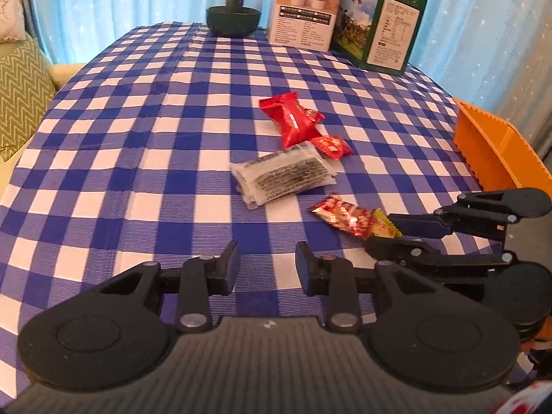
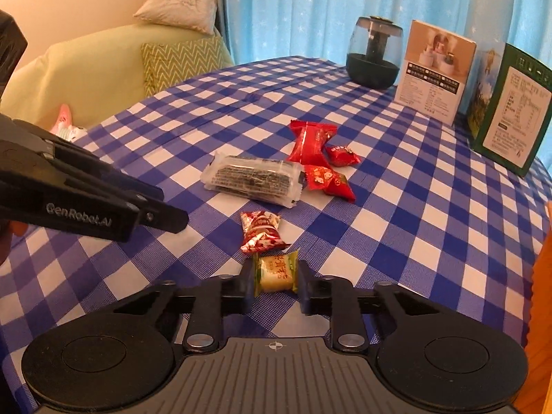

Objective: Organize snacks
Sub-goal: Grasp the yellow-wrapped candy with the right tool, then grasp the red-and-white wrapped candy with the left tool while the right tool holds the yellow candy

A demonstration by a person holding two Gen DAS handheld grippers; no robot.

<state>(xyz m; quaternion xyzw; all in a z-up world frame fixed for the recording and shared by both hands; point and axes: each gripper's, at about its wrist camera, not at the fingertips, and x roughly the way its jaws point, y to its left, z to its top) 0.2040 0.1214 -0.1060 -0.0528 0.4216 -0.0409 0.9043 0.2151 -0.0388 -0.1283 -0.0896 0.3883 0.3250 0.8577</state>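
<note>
Snacks mostly unsorted: five lie loose mid-table (image 1: 138, 138): two big red packs (image 2: 308, 141), small red (image 2: 341, 155), clear pack (image 2: 252, 179), foil candy (image 2: 262, 231). Right claw (image 2: 274, 283) is pinched on green candy (image 2: 276, 272), low at the table. Left claw (image 1: 267, 269) narrowly parted, empty. Orange bin (image 1: 496, 151) at right edge; its contents hidden. Boxes (image 1: 303, 13) and jar (image 1: 234, 7) far back; path to bin looks clear.

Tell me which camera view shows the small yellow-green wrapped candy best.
The right wrist view: the small yellow-green wrapped candy faces the camera with its label visible, clamped in the right gripper. The left wrist view shows only the candy's corner poking out sideways.
</note>
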